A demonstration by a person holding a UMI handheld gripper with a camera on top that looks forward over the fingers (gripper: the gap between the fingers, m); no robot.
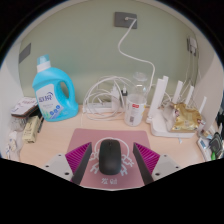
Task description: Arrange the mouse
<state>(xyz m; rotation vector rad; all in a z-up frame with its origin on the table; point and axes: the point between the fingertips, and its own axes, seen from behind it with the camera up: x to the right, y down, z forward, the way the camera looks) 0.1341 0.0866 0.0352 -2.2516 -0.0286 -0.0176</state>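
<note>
A black computer mouse (110, 158) lies on a pink mouse mat (90, 136) with a white pattern, on a light wooden desk. It stands between my gripper's (111, 160) two magenta pads (79, 157), with a small gap at either side. The fingers are open about it and the mouse rests on the mat.
A blue detergent bottle (52, 92) stands at the back left. A bundle of white cables (103, 97), a small clear bottle (136, 105) and a white router with antennas (180, 108) stand behind the mat. Small clutter (24, 118) lies at the left edge. A wall socket (126, 19) is above.
</note>
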